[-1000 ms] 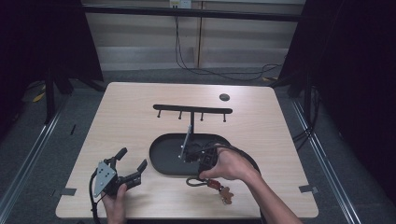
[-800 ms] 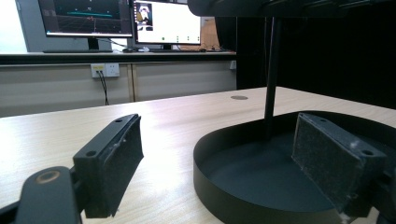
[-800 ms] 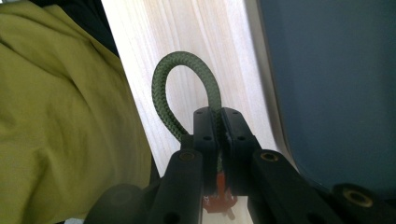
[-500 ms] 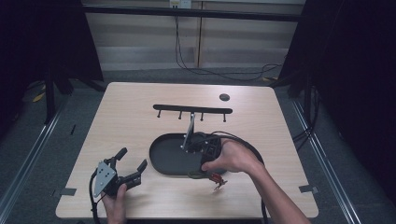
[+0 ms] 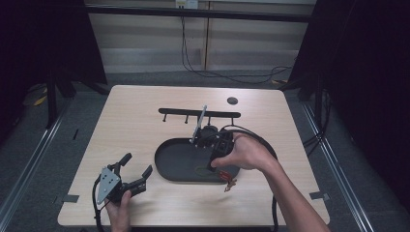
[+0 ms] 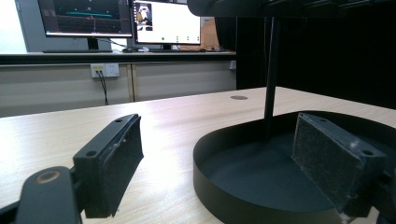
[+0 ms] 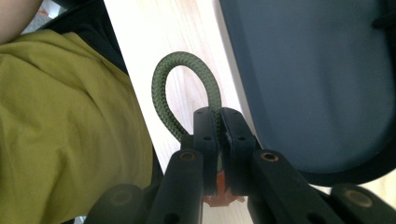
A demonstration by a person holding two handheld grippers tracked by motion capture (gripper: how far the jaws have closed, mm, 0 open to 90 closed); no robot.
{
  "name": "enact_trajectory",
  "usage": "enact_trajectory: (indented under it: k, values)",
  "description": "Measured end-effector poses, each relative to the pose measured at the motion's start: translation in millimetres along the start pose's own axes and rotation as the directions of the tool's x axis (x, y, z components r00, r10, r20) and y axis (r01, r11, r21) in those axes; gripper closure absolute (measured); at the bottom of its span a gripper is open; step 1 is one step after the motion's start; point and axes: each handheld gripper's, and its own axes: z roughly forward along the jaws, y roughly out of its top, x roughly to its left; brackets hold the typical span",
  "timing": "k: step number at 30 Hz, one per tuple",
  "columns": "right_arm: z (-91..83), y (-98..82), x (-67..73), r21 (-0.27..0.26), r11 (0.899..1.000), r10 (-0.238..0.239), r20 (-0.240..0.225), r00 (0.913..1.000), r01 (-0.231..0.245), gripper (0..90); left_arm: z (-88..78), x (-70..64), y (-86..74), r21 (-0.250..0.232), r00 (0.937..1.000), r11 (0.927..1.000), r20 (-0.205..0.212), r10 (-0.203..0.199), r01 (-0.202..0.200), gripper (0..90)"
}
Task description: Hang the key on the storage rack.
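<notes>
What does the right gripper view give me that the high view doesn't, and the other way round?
Right gripper view: the right gripper shut on a green cord loop, something orange below the jaws, a yellow-green garment.

High view: the whole table, the hook rack, the left gripper open near the front edge.

Both: the black oval tray and light wood tabletop.
</notes>
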Motion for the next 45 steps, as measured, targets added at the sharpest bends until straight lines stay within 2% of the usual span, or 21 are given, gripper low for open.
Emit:
enact_trajectory:
  k: [1, 9, 12, 13, 18, 27, 29, 33, 36, 38, 39, 45]
  values:
    - [-5.1, 0.7, -1.6, -0.018, 1.0, 0.002, 0.002, 1.0, -0.002, 85.5, 0.0, 0.0, 0.0, 0.0, 1.0, 1.0, 0.0, 0.0, 0.0, 15.8]
    - [-21.1, 5.3, -7.0, -0.04, 0.999, 0.018, 0.012, 0.9998, -0.017, 85.5, 0.0, 0.1, 0.0, 0.002, 1.0, 1.0, 0.0, 0.001, -0.001, 15.8]
    - [-26.7, 8.0, -9.9, -0.051, 0.999, 0.015, 0.015, 0.9998, -0.015, 85.5, 0.0, 0.1, 0.0, 0.002, 1.0, 1.0, 0.0, 0.001, -0.001, 15.8]
    - [-28.8, 10.1, -12.0, -0.051, 0.999, -0.004, 0.022, 0.9998, 0.005, 85.5, 0.0, 0.3, 0.1, 0.002, 1.0, 1.0, 0.0, 0.004, -0.004, 15.8]
    - [-33.7, 14.0, -15.6, -0.042, 0.999, -0.01, 0.028, 0.9996, 0.011, 85.5, 0.0, 0.1, 0.0, 0.001, 1.0, 1.0, 0.0, 0.001, -0.001, 15.8]
    - [-45.7, 22.9, -25.7, -0.073, 0.997, -0.002, 0.035, 0.9994, 0.004, 85.5, 0.0, 0.1, 0.1, 0.004, 1.0, 1.0, -0.002, 0.002, -0.002, 15.9]
    - [-48.1, 24.9, -28.9, -0.072, 0.997, 0.013, 0.044, 0.9989, -0.01, 85.5, 0.0, 0.3, 0.1, 0.002, 1.0, 1.0, -0.003, 0.005, -0.005, 15.8]
    - [-49.4, 26.5, -32.4, -0.083, 0.997, 0.002, 0.032, 0.9995, 0.0, 85.5, 0.0, 0.0, 0.1, 0.002, 1.0, 1.0, -0.004, 0.002, -0.002, 15.8]
    - [-52.3, 28.1, -36.8, -0.087, 0.996, 0.019, 0.037, 0.9991, -0.015, 85.5, 0.0, 0.2, 0.2, 0.004, 1.0, 1.0, -0.003, 0.004, -0.004, 15.8]
    - [-55.5, 29.4, -41.0, -0.077, 0.997, 0.038, 0.056, 0.9977, -0.034, 85.5, 0.0, 0.1, 0.1, 0.004, 1.0, 1.0, -0.003, 0.002, -0.002, 15.8]
    - [-59.7, 30.2, -45.8, -0.09, 0.995, 0.05, 0.054, 0.9973, -0.046, 85.5, 0.0, 0.1, 0.1, 0.004, 1.0, 1.0, -0.003, 0.002, -0.002, 15.9]
    - [-64.3, 30.7, -55.6, -0.101, 0.993, 0.065, 0.057, 0.9963, -0.059, 85.5, 0.0, 0.0, 0.1, 0.003, 1.0, 1.0, -0.003, 0.002, -0.002, 15.8]
